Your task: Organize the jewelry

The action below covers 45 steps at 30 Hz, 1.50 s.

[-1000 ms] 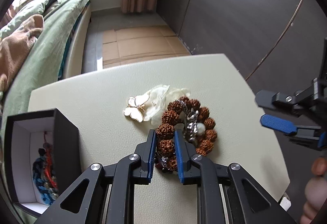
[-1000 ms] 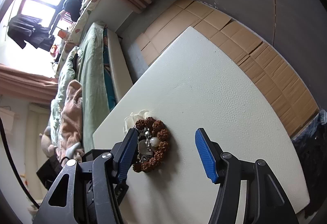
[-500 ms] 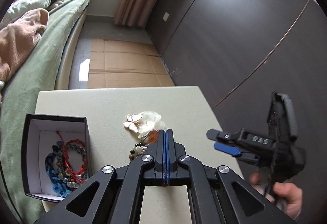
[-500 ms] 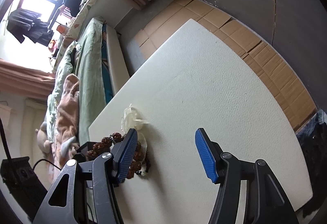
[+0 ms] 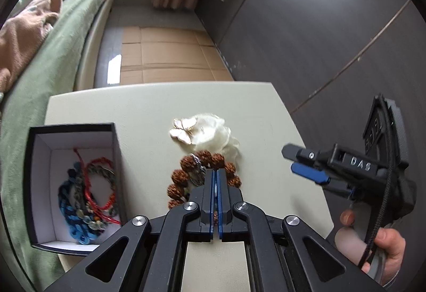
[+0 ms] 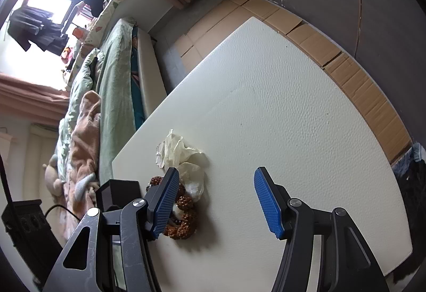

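At frame centre the left gripper has its jaws clamped on the brown bead bracelet, seemingly bound for the open box at lower left, while the right gripper waits with jaws wide apart, holding nothing

The path ahead of the left gripper is being blocked by the brown bead bracelet and white pouch. The open black box is standing leftward; bare table is being left beyond the right gripper.
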Motion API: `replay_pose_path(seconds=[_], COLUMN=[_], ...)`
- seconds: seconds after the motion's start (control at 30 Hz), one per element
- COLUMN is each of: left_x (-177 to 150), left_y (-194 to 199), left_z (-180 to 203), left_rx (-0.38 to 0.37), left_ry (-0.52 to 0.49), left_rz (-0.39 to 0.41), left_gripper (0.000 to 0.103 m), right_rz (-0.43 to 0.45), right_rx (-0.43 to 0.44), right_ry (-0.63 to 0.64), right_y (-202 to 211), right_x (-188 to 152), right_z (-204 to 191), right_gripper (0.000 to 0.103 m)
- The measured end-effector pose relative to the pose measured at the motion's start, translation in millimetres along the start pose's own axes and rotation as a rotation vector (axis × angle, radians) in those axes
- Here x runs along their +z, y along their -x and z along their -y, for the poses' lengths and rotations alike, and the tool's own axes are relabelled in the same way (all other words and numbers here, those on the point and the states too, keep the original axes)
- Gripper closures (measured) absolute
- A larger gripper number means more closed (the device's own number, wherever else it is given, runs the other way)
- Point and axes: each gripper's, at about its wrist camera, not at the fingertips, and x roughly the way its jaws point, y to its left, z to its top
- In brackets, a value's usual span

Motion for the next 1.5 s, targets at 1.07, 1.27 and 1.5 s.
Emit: replay_pose_path(seconds=[1.07, 1.27, 1.5], left_x=[6.6, 4.2, 1.7], left_y=[61.1, 59.5, 48.1], left_z=[-64.3, -62.7, -52.0], left_rx=[0.062, 0.066, 0.074], left_ry=[0.184, 0.174, 0.141], left_rz=[0.168, 0.159, 0.137], left_gripper=[0.038, 0.038, 0.038], right_rz=[-0.141, -0.056, 0.010], right_rx=[0.029, 0.148, 0.250], right_ry=[0.106, 0.166, 0.197], right_y=[-62.6, -24.1, 17.2], right_x=[-44.2, -41.1, -37.5], right_z=[-42.2, -54.8, -56.5], right_gripper=[0.074, 0.084, 0.084])
